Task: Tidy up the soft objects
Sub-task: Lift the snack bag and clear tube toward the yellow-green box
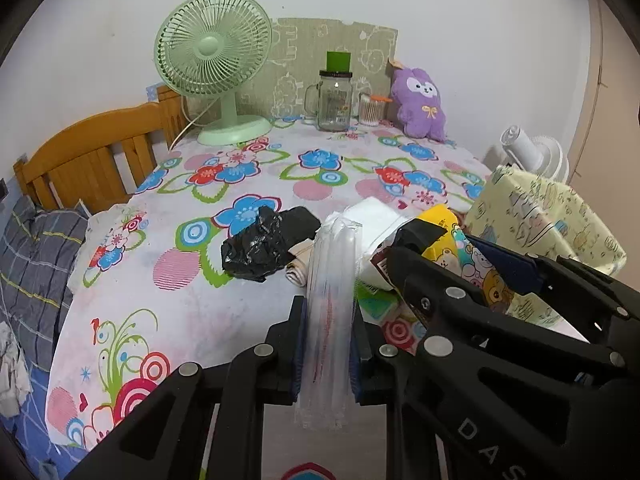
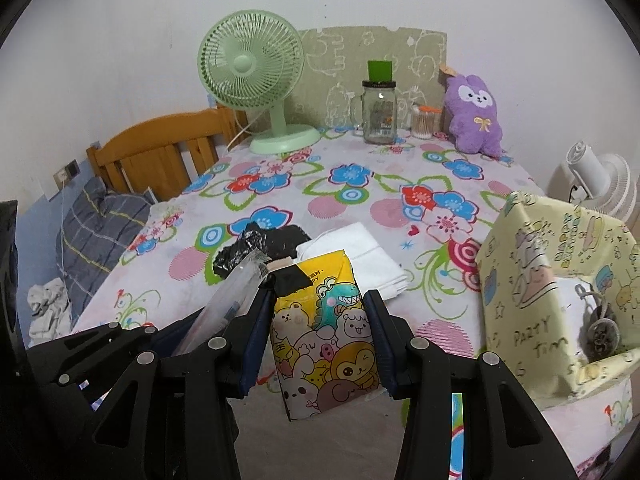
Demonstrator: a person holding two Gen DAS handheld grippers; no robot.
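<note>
Two tools (image 1: 330,344) (image 2: 320,344), both gripping packets.

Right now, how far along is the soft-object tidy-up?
Done: apparently nothing yet, though the yellow fabric box already holds something. In hand: left gripper shut on a clear plastic packet; right gripper shut on the cartoon pouch. Left: black bag and white cloth on the table.
</note>
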